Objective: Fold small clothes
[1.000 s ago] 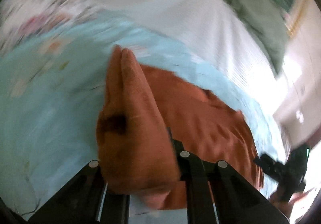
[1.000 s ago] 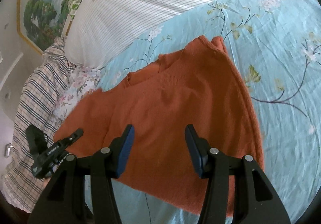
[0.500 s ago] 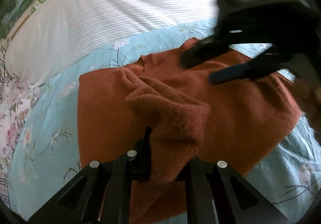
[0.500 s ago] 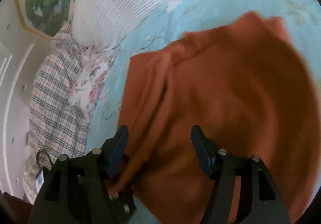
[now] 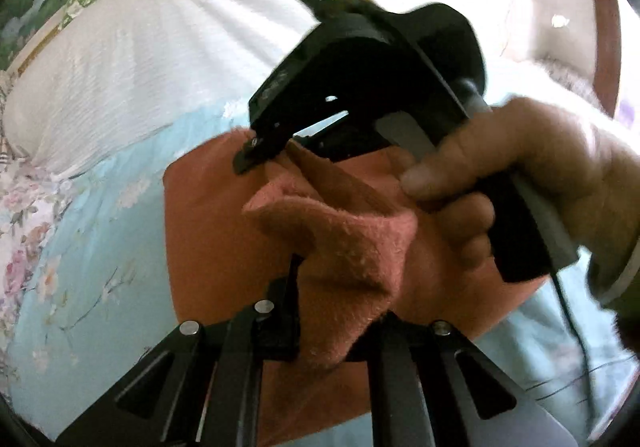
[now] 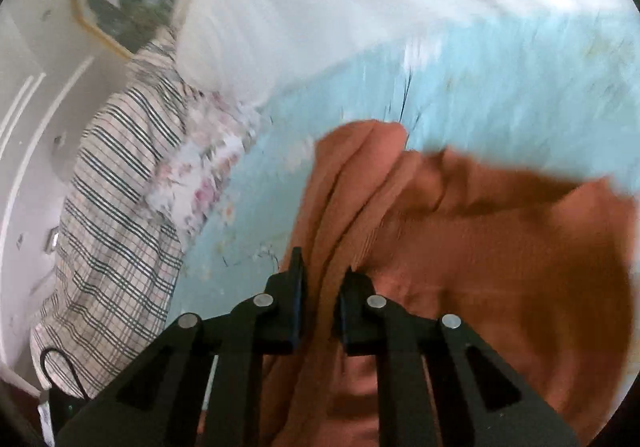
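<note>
Two grippers work one orange sweater [image 5: 208,231], which lies on the blue floral sheet [image 5: 80,247] of a bed, below a white striped pillow [image 5: 120,59]. The left gripper [image 5: 336,311] is clamped tight on a bunched fold of the knit, seemingly a sleeve or side edge, and holds that fold raised off the body of the garment; the likely reason is to carry it inward over the chest so the sweater narrows. The right gripper [image 6: 322,287], seen in the left view as a black tool in a hand [image 5: 532,183], reaches in across the garment, and its tips sit at the far end of that raised ridge, near the collar side. In its own view its jaws are closing with a rumpled strip of orange cloth between them; the pads look to be pressing the strip already, though blur makes the contact hard to confirm. Taking the same fold at two points would keep the edge straight while it is laid down, rather than letting it sag in the middle. The rest of the sweater spreads flat to the right in the right wrist view, so the fold looks only begun. A plaid cloth [image 6: 116,231] and a flowered one [image 6: 208,175] lie at the sheet's edge, clear of the work.
</note>
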The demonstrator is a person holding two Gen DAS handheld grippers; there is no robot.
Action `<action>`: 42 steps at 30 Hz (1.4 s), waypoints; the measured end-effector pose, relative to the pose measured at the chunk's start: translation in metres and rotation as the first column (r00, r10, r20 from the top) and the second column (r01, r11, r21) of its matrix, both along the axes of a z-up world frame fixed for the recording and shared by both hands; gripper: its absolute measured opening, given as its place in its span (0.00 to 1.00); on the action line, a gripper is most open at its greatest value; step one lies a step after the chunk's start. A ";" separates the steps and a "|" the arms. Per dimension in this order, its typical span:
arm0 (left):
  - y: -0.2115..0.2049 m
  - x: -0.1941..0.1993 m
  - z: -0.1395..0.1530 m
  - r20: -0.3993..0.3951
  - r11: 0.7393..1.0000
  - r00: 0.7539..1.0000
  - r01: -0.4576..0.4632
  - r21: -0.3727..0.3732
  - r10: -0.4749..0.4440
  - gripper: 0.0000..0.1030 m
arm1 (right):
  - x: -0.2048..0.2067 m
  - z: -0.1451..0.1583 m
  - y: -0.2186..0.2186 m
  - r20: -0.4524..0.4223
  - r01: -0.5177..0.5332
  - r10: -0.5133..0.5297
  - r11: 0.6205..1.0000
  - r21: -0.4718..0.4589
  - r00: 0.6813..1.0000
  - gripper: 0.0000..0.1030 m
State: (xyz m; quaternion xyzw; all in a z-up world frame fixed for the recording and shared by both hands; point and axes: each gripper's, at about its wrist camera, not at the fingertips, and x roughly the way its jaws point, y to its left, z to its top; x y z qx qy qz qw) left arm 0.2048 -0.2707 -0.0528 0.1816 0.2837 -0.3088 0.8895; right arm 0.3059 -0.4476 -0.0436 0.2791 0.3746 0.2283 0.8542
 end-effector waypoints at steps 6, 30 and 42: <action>-0.057 -0.025 0.014 0.009 0.991 0.992 0.128 -0.039 -0.128 0.09 | -0.035 -0.006 -0.062 -0.035 0.118 -0.122 0.988 -0.101 0.992 0.15; -0.060 -0.029 -0.026 -0.256 0.977 0.946 0.171 -0.129 -0.200 0.53 | -0.094 -0.030 -0.099 -0.066 0.321 -0.344 0.918 -0.235 0.936 0.69; 0.065 0.053 -0.032 -0.490 0.948 0.871 -0.187 -0.259 0.037 0.77 | -0.077 -0.047 -0.102 -0.157 0.271 -0.284 0.958 -0.097 0.946 0.74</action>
